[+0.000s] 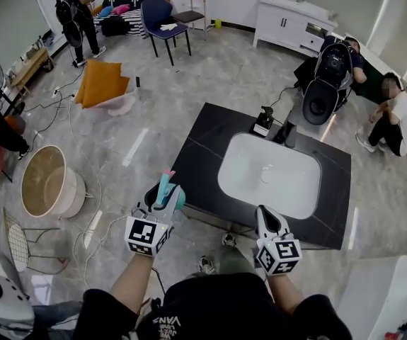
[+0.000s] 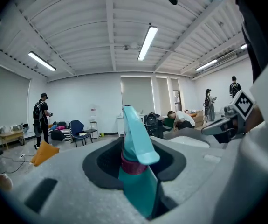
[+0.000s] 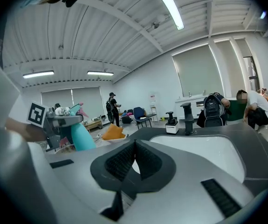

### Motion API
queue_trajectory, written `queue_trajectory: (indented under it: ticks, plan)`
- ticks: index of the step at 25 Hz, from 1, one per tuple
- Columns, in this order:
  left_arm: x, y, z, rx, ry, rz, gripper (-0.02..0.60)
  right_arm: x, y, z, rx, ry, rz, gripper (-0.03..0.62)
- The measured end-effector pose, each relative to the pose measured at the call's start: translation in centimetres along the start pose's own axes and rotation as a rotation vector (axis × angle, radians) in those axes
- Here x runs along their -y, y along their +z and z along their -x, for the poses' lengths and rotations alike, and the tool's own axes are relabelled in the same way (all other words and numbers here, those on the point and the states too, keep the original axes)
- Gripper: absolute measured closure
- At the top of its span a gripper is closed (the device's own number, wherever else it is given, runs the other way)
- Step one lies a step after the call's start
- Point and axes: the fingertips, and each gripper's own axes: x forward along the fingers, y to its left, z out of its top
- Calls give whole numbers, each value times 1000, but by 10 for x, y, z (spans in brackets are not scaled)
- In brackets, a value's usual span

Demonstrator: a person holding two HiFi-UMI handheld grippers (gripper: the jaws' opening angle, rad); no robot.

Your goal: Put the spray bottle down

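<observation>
The left hand-held gripper (image 1: 161, 198) clamped a teal plastic spray bottle (image 2: 136, 171) beside the dark stone worktop (image 1: 197, 151); the right hand-held gripper (image 1: 267, 222) was shut, empty. Released there, the bottle risked hitting the floor (image 1: 153, 105).

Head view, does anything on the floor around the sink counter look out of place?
Yes: an orange cushion lies on the floor at the upper left, propped on something white, apart from the striped sofa with the other cushions. Loose cables also trail across the floor beside it.
</observation>
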Motion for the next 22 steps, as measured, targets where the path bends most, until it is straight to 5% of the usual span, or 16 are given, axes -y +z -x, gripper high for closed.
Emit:
queue_trajectory:
  ticks: [10,22]
  plan:
    - [3,18,-105,7,-110,-87,439,34,7,-21,-26,-21,-24,594]
    - [-13,23,-213,8,-104,-120,439,87,13,-62,-49,12,-29,594]
